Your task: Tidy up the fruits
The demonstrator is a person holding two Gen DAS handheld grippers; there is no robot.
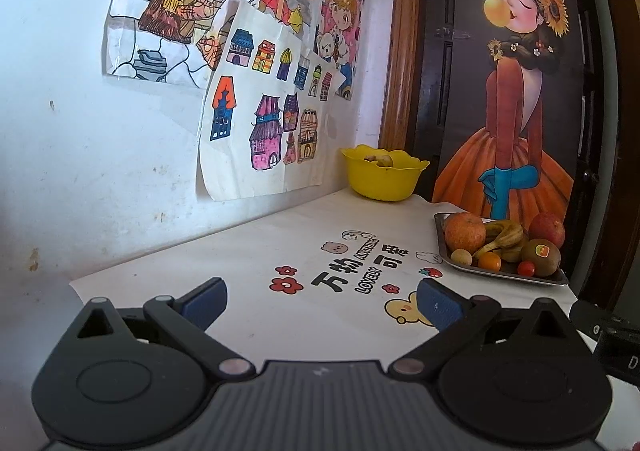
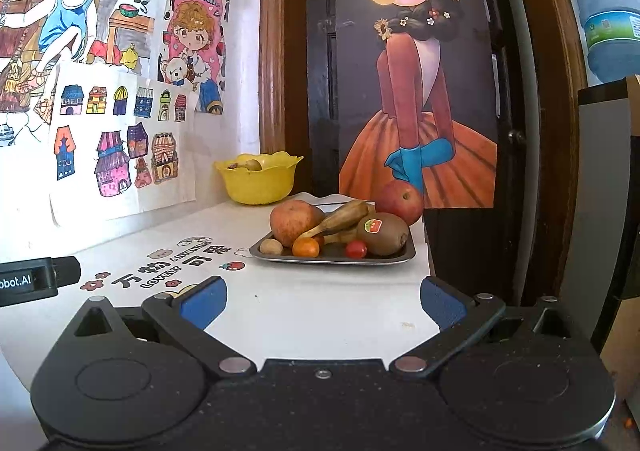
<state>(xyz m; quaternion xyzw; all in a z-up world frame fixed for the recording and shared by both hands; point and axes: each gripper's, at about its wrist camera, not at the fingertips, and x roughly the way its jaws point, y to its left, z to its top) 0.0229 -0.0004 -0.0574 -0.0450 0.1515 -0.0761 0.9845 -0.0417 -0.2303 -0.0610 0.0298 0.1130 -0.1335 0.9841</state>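
Yellow-brown banana (image 2: pixel 338 219) lies across the tray (image 2: pixel 332 257), stem pointing left.

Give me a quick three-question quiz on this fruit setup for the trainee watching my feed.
1. True or false: both the left gripper and the right gripper are holding fruit.
2. Which fruit on the tray carries a sticker? A) kiwi B) banana C) cherry tomato
3. Fill in: the yellow bowl stands against the ____, behind the tray.

Key:
1. False; both are open with nothing between the fingers.
2. A; the kiwi has the sticker, not the banana or the cherry tomato.
3. Wall.
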